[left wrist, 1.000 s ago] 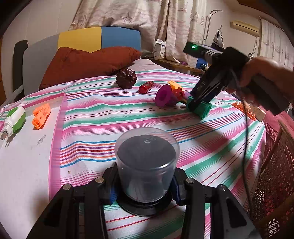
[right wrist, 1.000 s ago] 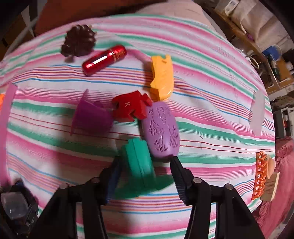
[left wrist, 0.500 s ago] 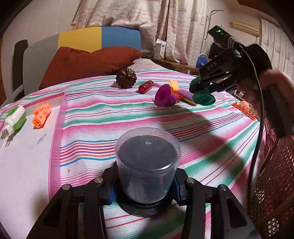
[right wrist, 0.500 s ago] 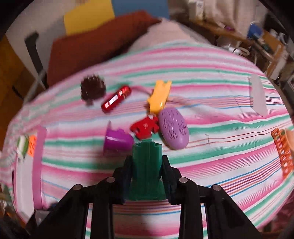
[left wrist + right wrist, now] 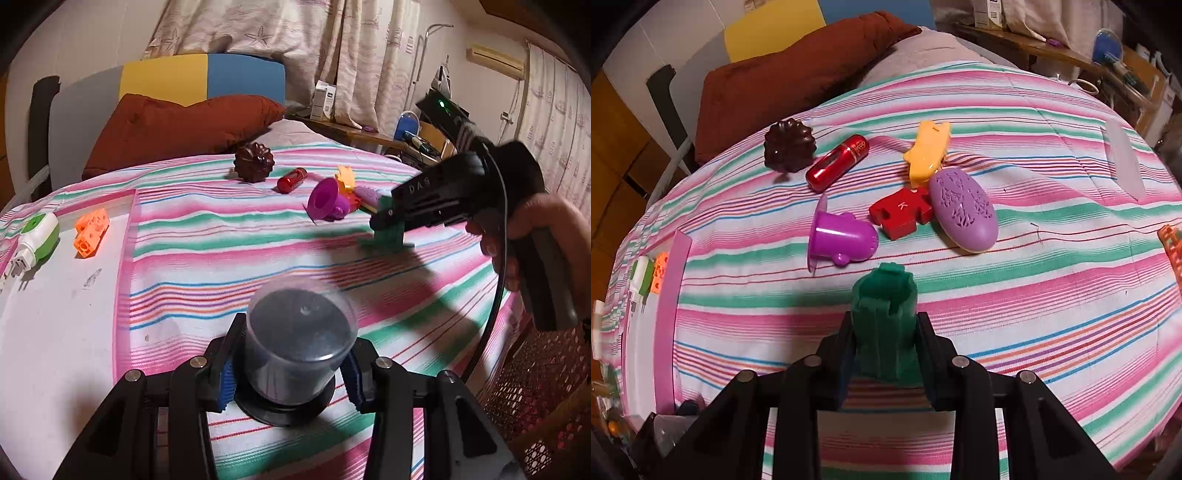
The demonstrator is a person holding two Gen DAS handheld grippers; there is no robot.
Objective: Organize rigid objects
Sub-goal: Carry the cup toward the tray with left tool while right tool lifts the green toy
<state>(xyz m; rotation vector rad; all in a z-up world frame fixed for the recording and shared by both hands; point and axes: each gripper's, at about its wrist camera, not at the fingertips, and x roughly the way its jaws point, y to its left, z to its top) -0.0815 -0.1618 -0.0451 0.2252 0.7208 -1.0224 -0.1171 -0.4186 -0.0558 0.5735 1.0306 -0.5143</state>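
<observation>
So the right gripper [image 5: 884, 343] has just clamped down on the green ridged piece [image 5: 884, 321] — a second ago that thing was lying on the striped cloth [image 5: 1052, 295] right beside the purple oval case [image 5: 962, 210], with the jaws standing wide around it. Now the pads press on both its sides and it's up off the cloth, standing nearly upright between the fingers and apart from the rest of the pile. In the left wrist view you can see it carried low over the cloth in front of the heap.

Left gripper [image 5: 290, 373] hasn't budged. Its jaws sit snug against the clear plastic tub [image 5: 299, 339] with the dark base, same as before, so I'd call that held; the tub seems to rest on the cloth.

What's left in the heap: purple cup [image 5: 842, 238], red K-piece [image 5: 901, 212], yellow piece [image 5: 929, 153], red tube [image 5: 838, 162] and the brown fluted thing [image 5: 790, 146] — none of them shifted.

My read: the pick-up is done and one item is out of the clutter, so next comes carrying it to wherever it belongs, maybe the white board [image 5: 55, 314] with the orange block [image 5: 91, 236]
</observation>
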